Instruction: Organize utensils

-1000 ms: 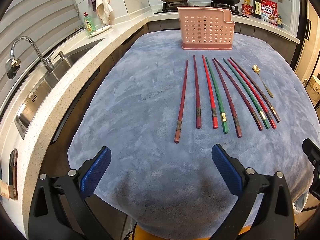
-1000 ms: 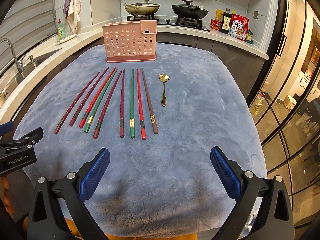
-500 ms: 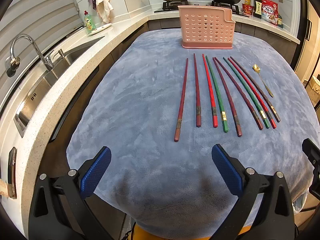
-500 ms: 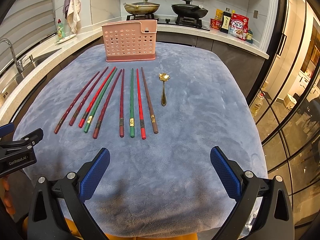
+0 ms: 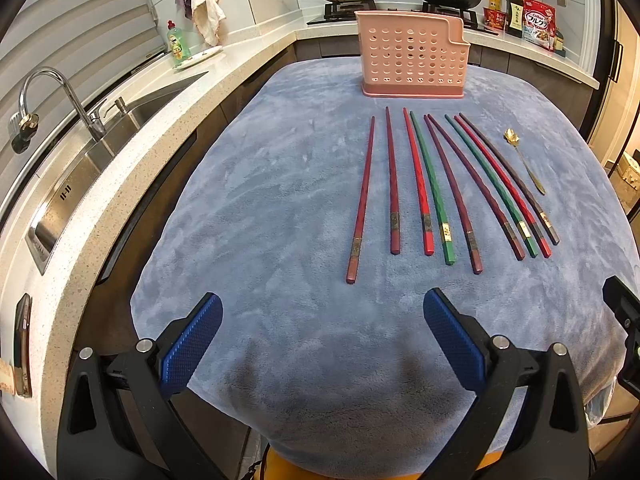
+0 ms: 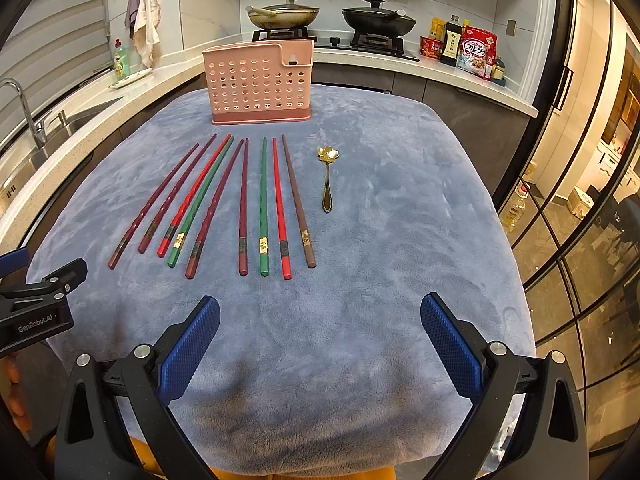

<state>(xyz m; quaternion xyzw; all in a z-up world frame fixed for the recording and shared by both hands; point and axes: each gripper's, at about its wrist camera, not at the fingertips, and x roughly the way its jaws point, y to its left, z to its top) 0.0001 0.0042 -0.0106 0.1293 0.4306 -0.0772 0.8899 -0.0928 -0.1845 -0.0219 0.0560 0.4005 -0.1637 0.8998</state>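
Several chopsticks, red, green and dark brown, lie side by side on a blue-grey cloth, in the left wrist view and the right wrist view. A small gold spoon lies just right of them; it also shows in the left wrist view. A pink perforated utensil holder stands upright beyond them, also in the right wrist view. My left gripper is open and empty above the cloth's near edge. My right gripper is open and empty, to its right.
A sink with a tap is set in the counter on the left. Two pans sit on the stove behind the holder. Food packets stand at the back right. Glass doors are on the right.
Both grippers have stayed almost still. The left wrist view has crept slightly forward. Nothing on the cloth has moved.
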